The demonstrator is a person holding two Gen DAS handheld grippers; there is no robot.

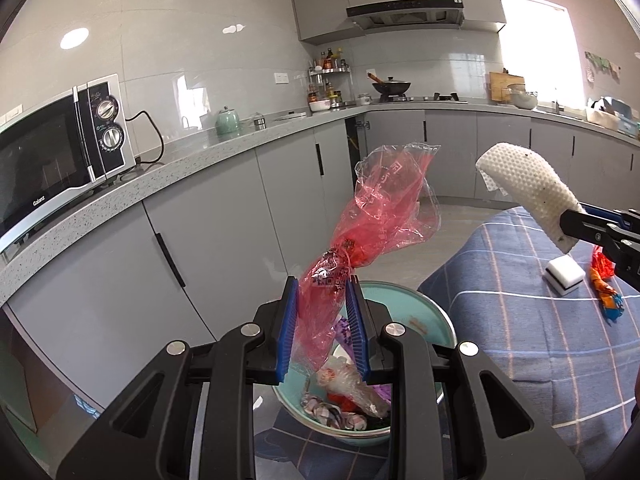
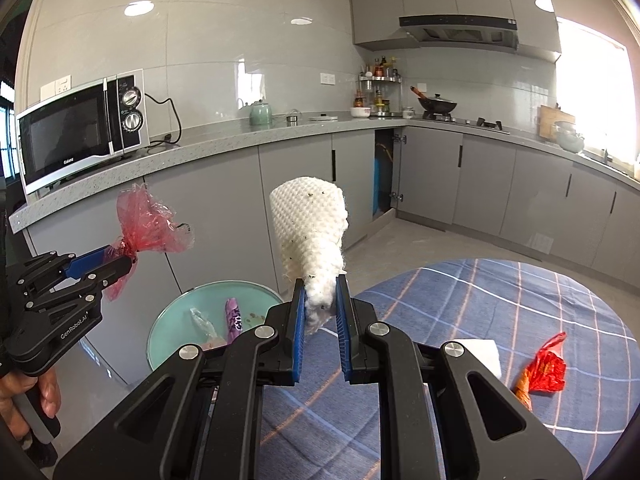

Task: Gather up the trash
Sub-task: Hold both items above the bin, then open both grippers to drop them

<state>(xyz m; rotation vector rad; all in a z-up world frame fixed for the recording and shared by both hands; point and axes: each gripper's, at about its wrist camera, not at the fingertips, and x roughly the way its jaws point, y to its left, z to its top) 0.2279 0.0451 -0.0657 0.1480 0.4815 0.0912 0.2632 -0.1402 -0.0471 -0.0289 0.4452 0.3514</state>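
Both pieces of trash are in the air beside the teal bin [image 1: 436,320], so the step in hand looks like dropping them in. The left tongs [image 1: 322,322] are clenched on a crumpled pink plastic bag [image 1: 380,216], right above the bin's mouth. The right tongs [image 2: 322,318] are clamped on a white foam net sleeve [image 2: 310,232], just to the right of the bin, over the edge of the checked worktop [image 2: 480,304]. To do it well, bring each bundle fully over the opening and low before letting go; both are light and may drift or catch on the pads. The bag is thin, translucent and printed. The sleeve is dimpled and speckled with dark crumbs. A red-orange wrapper [image 2: 544,368] lies on the worktop, further right of the bin.
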